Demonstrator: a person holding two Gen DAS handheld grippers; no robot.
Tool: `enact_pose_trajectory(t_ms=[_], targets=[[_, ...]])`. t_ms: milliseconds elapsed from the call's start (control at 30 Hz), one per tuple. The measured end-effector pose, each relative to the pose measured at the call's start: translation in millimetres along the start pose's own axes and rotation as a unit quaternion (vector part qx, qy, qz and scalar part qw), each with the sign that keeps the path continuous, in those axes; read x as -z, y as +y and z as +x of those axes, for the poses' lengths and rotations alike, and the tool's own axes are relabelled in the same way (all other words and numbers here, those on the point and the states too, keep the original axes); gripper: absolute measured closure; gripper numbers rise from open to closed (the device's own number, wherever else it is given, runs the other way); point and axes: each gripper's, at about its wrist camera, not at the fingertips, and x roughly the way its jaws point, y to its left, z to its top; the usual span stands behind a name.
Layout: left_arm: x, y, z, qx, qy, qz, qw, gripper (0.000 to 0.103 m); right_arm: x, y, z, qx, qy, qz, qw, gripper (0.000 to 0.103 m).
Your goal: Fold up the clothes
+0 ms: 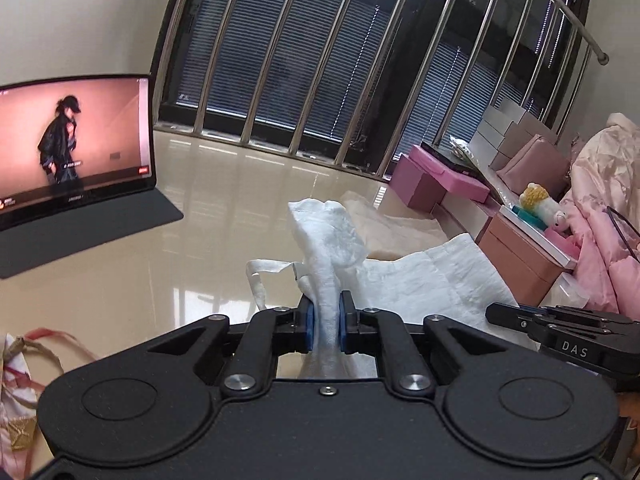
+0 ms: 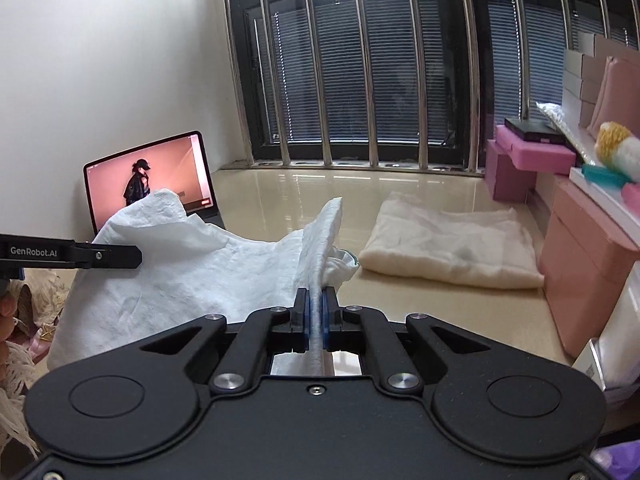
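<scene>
While a glossy cream table [image 2: 280, 200] is carrying a folded cream cloth [image 2: 452, 240] toward its right, the white garment [image 2: 192, 264] is hanging bunched above it, lifted between both tools. Left claw [image 1: 326, 322] is pinching a thick gathered fold of it tight, and right claw [image 2: 316, 312] is clamping a thin edge, jaws nearly meeting.

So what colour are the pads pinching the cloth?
Blue pads, clamped on the white cloth. Clearest in the right wrist view.
</scene>
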Motion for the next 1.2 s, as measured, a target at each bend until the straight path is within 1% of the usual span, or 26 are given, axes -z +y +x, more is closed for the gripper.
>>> enact_pose_trajectory(t_ms=[133,233,400,500,600,633,700,767,867,967,1100,1200], targets=[[-37.3,-25.5,18.6,0.000,-0.017,0.024,0.9996,0.092,-36.1,-8.7,3.9,0.042,-0.009,-0.021,0.999,0.098],[-67.2,-43.2,42.5,0.003,-0.025,0.025,0.9994,0.092,-70.1,-16.9,12.2,0.083,-0.011,-0.039,0.996,0.098],[-117.9,-72.1,103.3,0.008,-0.027,0.026,0.9993,0.092,-132.8,-42.2,43.4,0.167,0.000,-0.084,0.982,0.098],[-138.5,-84.9,152.3,0.006,-0.018,0.024,0.9995,0.091,-158.6,-69.2,83.5,0.218,0.038,-0.107,0.969,0.098],[-142.1,-90.7,206.0,0.005,0.003,0.025,0.9997,0.092,-163.5,-98.4,128.8,0.254,0.086,-0.122,0.956,0.098],[-139.8,-92.7,224.7,0.003,0.011,0.027,0.9996,0.092,-161.6,-108.6,144.0,0.260,0.101,-0.123,0.953,0.098],[-130.7,-92.8,256.8,0.006,0.023,0.032,0.9992,0.092,-155.4,-127.4,172.4,0.276,0.129,-0.113,0.946,0.098],[-119.0,-92.3,286.3,0.001,0.033,0.047,0.9984,0.092,-145.5,-144.1,198.3,0.286,0.153,-0.103,0.940,0.098],[-102.4,-82.1,321.8,-0.001,0.055,0.034,0.9979,0.092,-130.9,-158.4,227.8,0.296,0.185,-0.095,0.932,0.098],[-90.3,-73.7,342.1,-0.005,0.071,0.034,0.9969,0.091,-119.3,-163.3,247.1,0.307,0.202,-0.094,0.925,0.098],[-86.4,-74.6,351.4,-0.019,0.066,0.053,0.9963,0.091,-109.0,-165.6,262.3,0.314,0.199,-0.094,0.924,0.098],[-86.5,-71.5,359.7,-0.025,0.073,0.046,0.9960,0.091,-103.7,-166.8,271.0,0.316,0.200,-0.094,0.923,0.097]])
